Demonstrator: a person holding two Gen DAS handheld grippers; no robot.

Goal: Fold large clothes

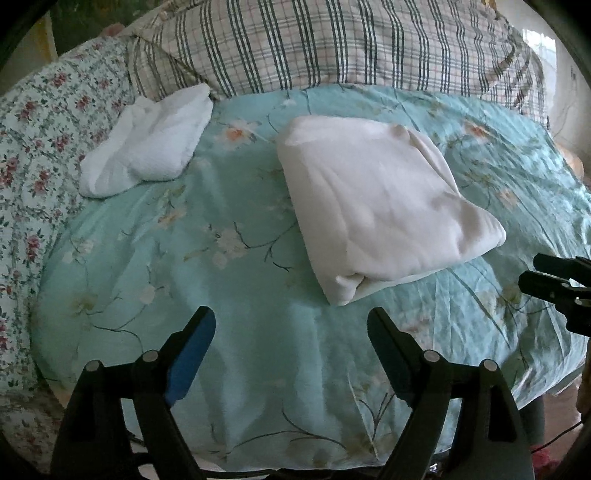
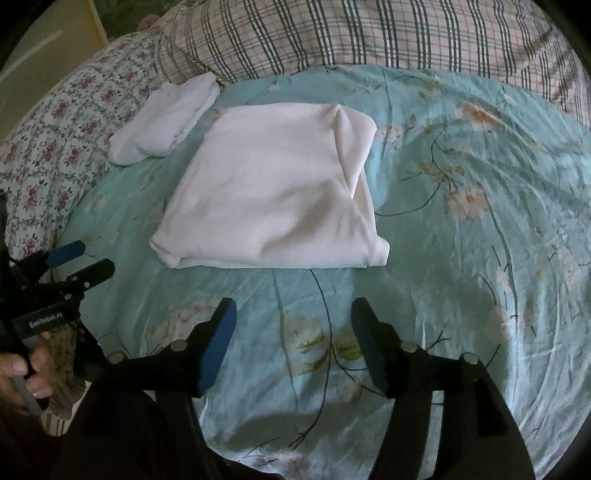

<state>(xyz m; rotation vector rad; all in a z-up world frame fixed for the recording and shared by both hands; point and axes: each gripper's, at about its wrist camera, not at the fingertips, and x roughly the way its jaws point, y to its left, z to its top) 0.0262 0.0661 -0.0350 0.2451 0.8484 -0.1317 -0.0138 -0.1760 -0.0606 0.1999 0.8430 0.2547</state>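
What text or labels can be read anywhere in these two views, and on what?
"GenRobot.AI": white letters on a black plate on the body of the left gripper, seen in the right wrist view; the first letter is slightly blurred.
Nothing else readable: no text shows on the folded white garment, the small white bundle or the bedding, in either view.

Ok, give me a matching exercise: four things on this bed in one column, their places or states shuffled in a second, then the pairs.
Things:
1. large folded white garment
2. small white folded cloth
3. plaid bedding
4. right tongs

Places or states:
A. across the far end of the bed
B. open, nothing between them
C. middle of the teal floral cover
D. far left, by the floral quilt

Pairs: 1-C, 2-D, 3-A, 4-B
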